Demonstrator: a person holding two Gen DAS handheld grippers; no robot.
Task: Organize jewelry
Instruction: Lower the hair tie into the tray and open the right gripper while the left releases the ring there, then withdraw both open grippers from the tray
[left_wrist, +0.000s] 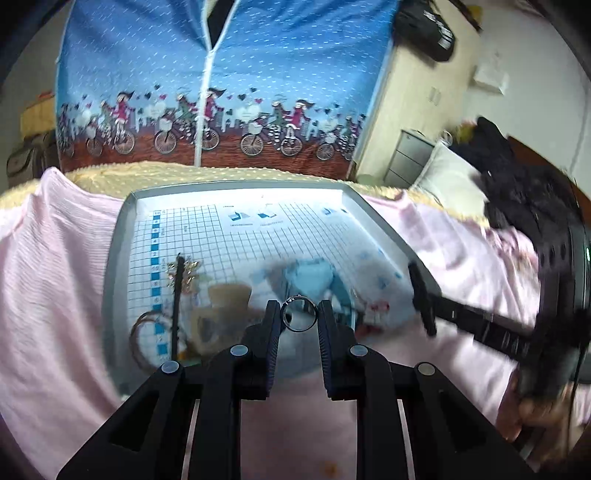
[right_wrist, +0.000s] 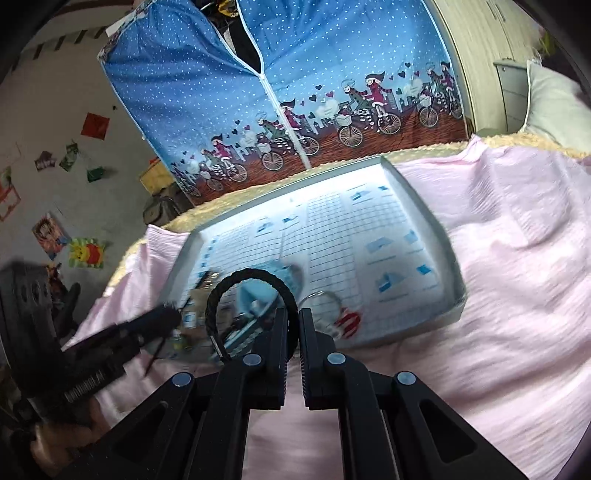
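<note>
Left wrist view: left gripper (left_wrist: 299, 314) pinches a dark ring (left_wrist: 299, 315) at the fingertips, lower centre, above the tray (left_wrist: 122, 236); thin hold, the ring could slip and drop. Right wrist view: right gripper (right_wrist: 293, 317), jaws narrow, clamps a black braided bracelet (right_wrist: 245, 286) by its edge at frame centre; it could swing and snag the clutter below.

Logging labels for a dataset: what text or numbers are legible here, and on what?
"10", "8", "6", "4", "2": blue number scale on the tray's grid sheet.
Captions under blue icons: too small.
Lettering on left tool: blurred.
</note>
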